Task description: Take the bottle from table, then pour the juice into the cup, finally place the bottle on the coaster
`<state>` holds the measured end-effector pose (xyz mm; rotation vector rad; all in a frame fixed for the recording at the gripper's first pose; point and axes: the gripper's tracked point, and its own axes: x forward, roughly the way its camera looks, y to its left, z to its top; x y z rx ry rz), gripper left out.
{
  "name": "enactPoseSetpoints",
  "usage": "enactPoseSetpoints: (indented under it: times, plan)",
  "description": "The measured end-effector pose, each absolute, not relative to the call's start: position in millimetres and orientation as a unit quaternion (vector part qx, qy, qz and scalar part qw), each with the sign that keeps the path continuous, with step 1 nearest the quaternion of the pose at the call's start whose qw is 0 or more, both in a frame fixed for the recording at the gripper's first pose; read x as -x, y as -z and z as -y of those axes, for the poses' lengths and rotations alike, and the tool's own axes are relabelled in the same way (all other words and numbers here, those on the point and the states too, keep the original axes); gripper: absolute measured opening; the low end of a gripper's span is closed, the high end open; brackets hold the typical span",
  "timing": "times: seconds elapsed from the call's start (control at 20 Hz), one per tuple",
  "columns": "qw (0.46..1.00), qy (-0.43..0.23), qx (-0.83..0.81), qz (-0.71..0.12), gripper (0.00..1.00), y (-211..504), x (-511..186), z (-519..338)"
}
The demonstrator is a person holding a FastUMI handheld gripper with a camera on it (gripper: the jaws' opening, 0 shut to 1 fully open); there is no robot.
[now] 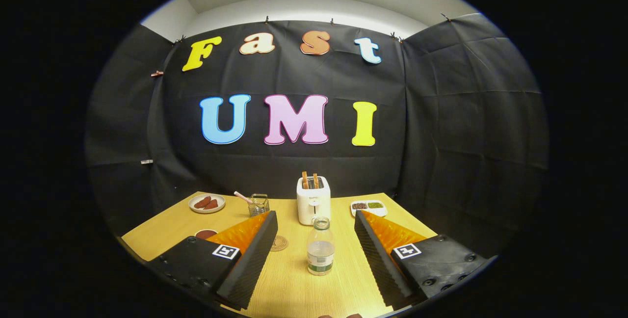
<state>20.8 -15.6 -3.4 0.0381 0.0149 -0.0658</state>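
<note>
Tongs (314,239) spread wide, nothing pinched yet; bottle (320,249) stands upright between the fingers, uncapped I think. Close off-centre and it could tip, spilling before reaching the cup (206,233).

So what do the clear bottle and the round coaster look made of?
The clear cap-less bottle, standing between the open hand-held gripper's fingers, looks like thin glossy plastic: see-through with highlights, though possibly glass. The round brown coaster looks like matte cork or wood.
</note>
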Motion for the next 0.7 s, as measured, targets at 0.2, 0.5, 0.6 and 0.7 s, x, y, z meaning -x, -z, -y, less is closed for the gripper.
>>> enactPoseSetpoints:
  times: [0.2, 0.5, 0.6, 0.7]
  plan:
    - [1.0, 0.025, -0.013, -0.008, 0.97, 1, -31, 8]
    - [1.0, 0.007, -0.008, -0.019, 0.97, 7, -51, 5]
    - [1.0, -0.002, -0.009, -0.021, 0.97, 13, -61, 3]
    - [1.0, -0.006, -0.006, -0.02, 0.98, 17, -72, 6]
